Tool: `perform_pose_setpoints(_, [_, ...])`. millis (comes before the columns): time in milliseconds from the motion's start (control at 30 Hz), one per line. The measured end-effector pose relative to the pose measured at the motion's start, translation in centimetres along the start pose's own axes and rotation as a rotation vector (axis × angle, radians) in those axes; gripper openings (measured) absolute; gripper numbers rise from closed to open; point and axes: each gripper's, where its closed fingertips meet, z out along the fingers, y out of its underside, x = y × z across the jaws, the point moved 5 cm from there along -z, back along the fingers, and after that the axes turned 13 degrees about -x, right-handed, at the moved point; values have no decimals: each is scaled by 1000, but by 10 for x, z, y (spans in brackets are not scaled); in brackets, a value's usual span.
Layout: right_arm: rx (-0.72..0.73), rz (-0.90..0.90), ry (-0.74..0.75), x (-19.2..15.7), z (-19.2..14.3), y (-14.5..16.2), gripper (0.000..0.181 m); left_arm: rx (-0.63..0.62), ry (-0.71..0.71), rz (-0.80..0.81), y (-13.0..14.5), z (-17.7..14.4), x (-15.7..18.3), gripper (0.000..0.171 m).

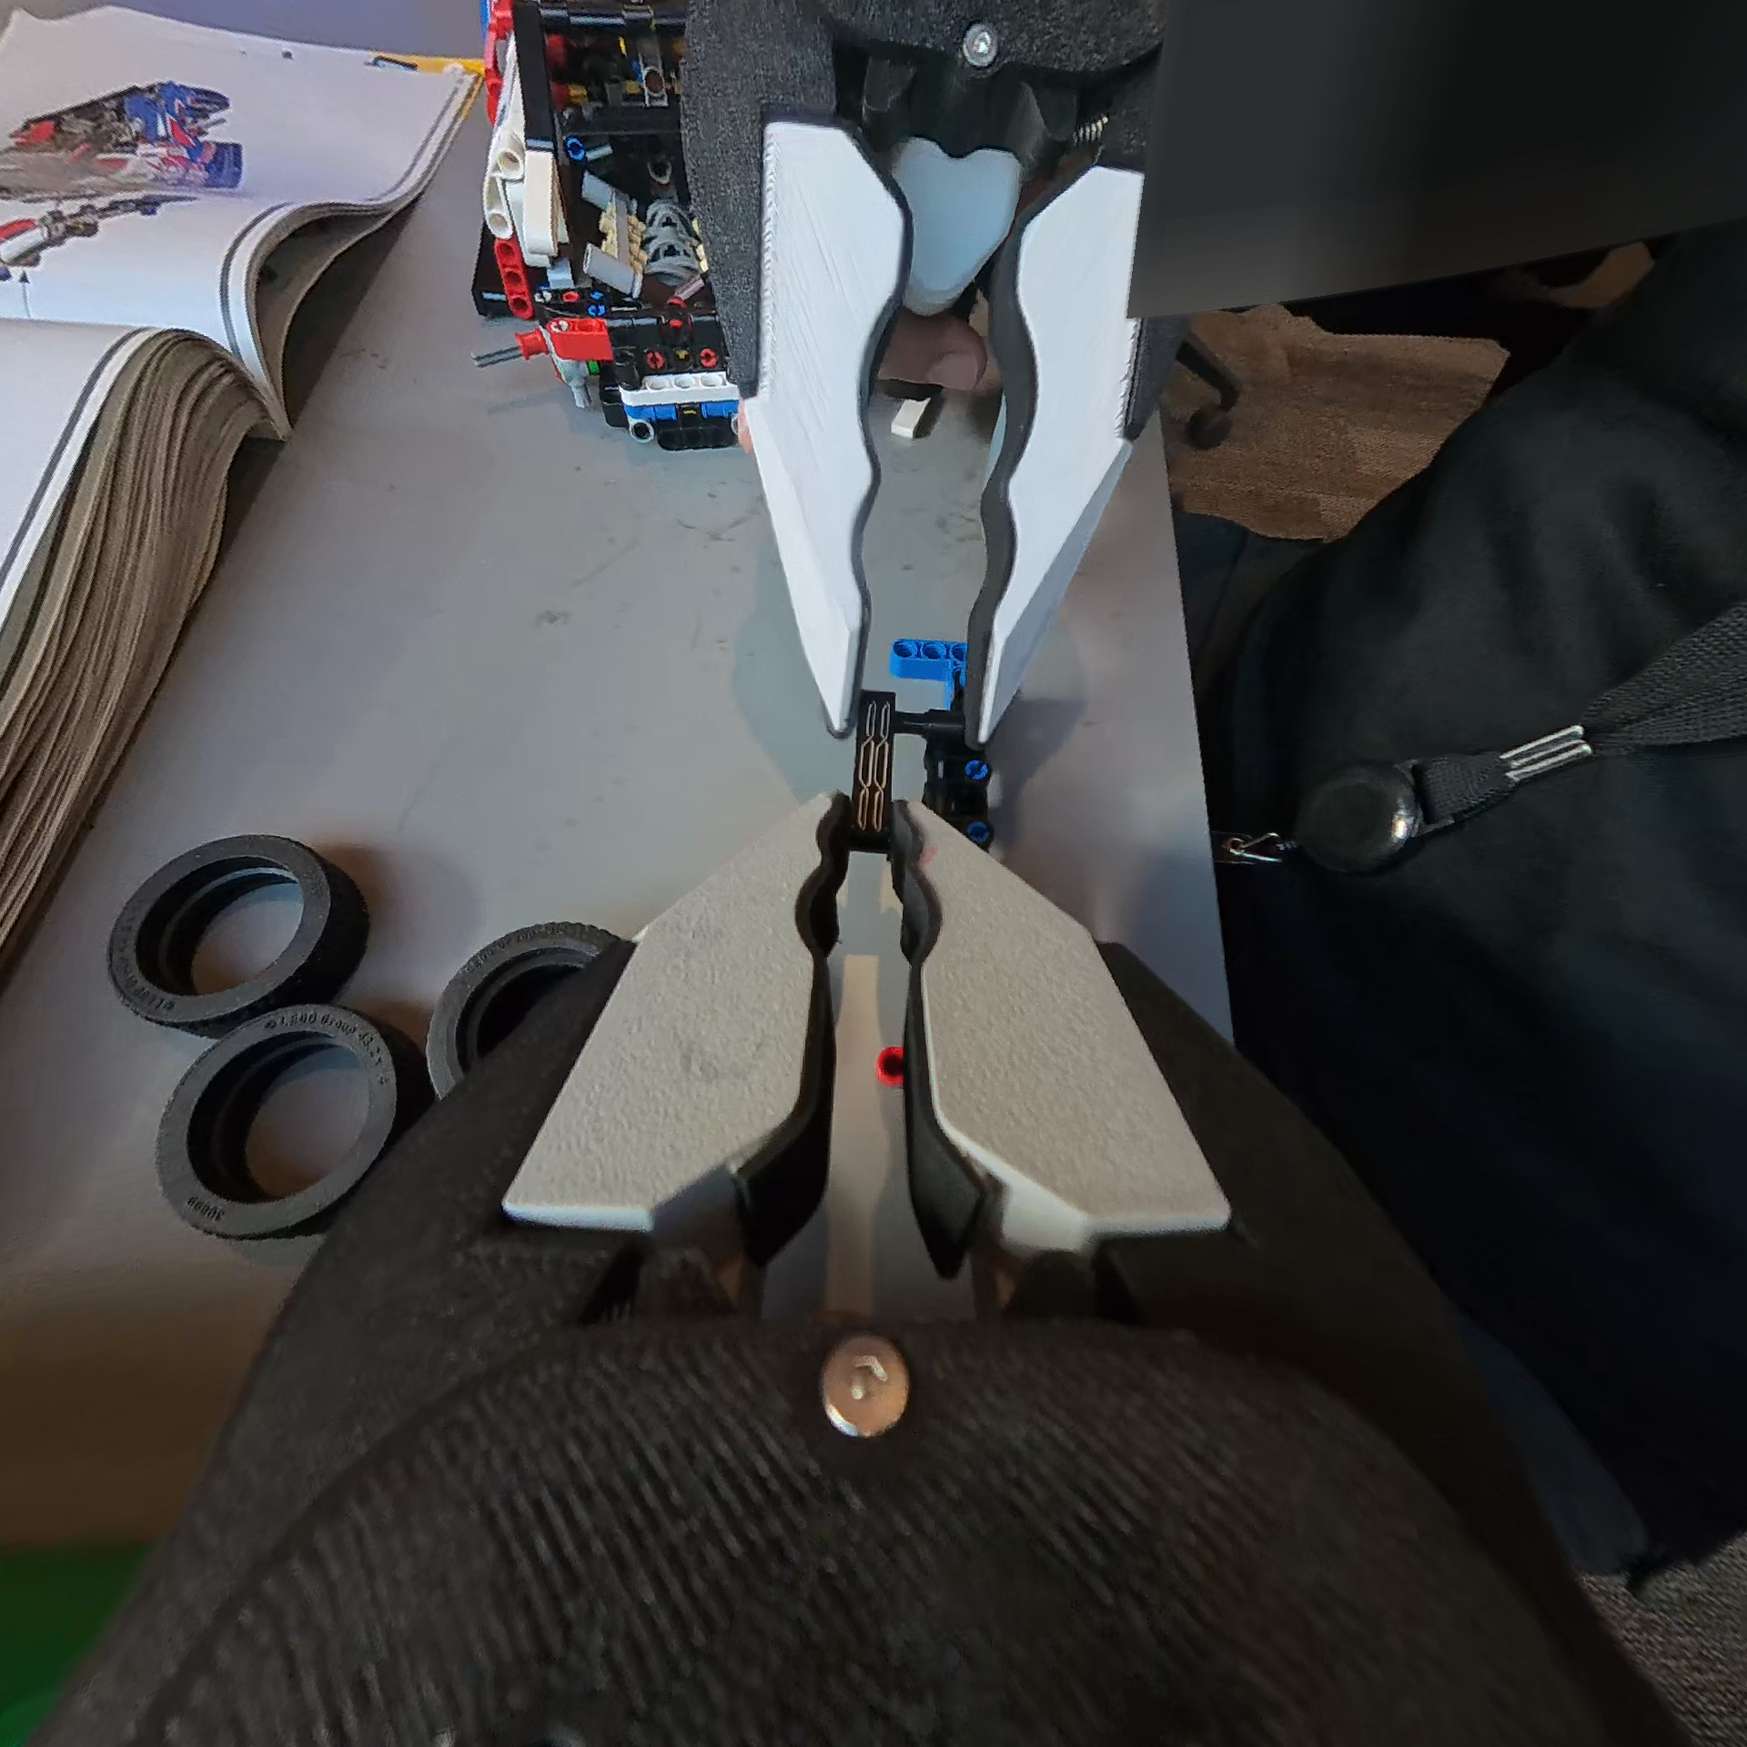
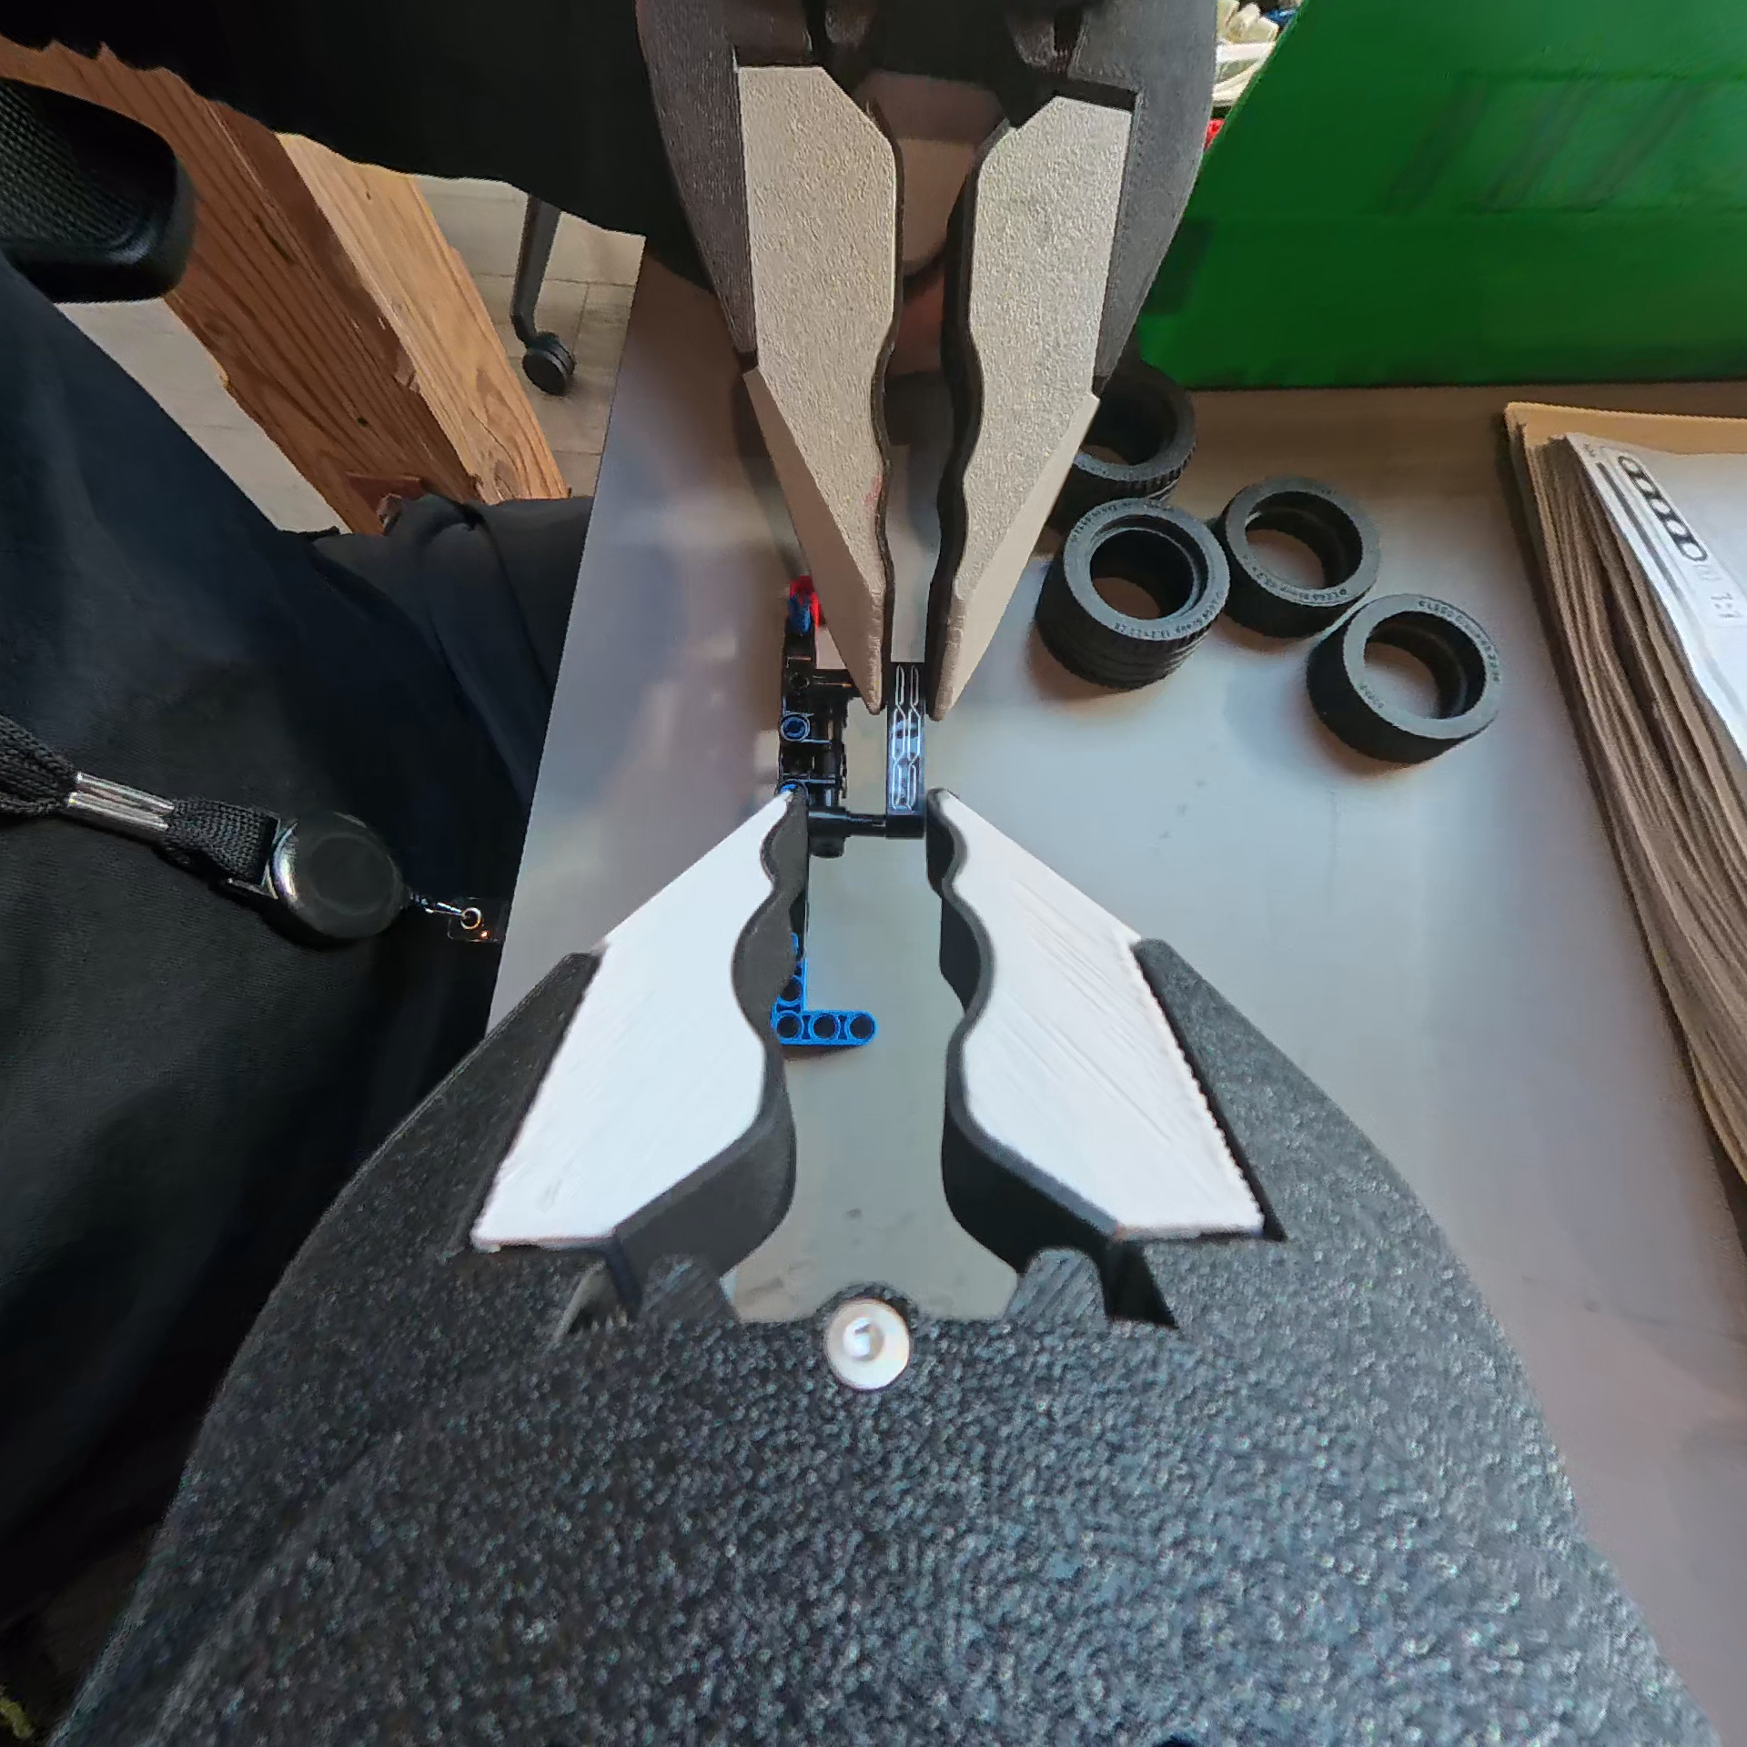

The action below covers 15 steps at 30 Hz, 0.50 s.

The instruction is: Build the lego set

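Left gripper [image 1: 865, 818] fingers pinch black patterned beam [image 1: 875, 766] | right gripper [image 2: 865, 813] fingers clamp its black pin assembly [image 2: 832, 827] | above grey desk [image 1: 473, 614]

A small black sub-assembly [image 1: 874, 775] is up between both tools: a flat black patterned beam pinned crosswise to a black block dotted with blue pins [image 2: 811, 747]. A blue L-shaped beam [image 2: 822, 1026] lies flat on the table just beneath it. Farther back stands the big half-built model [image 1: 605, 217], black, red and white; black tyres [image 2: 1267, 586] sit loose nearby.
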Motion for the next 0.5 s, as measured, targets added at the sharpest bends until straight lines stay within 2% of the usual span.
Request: perform_pose_setpoints(500, [-13,-9,-41,-3,4,-2,24,-15,45,-19,2,0,2,6])
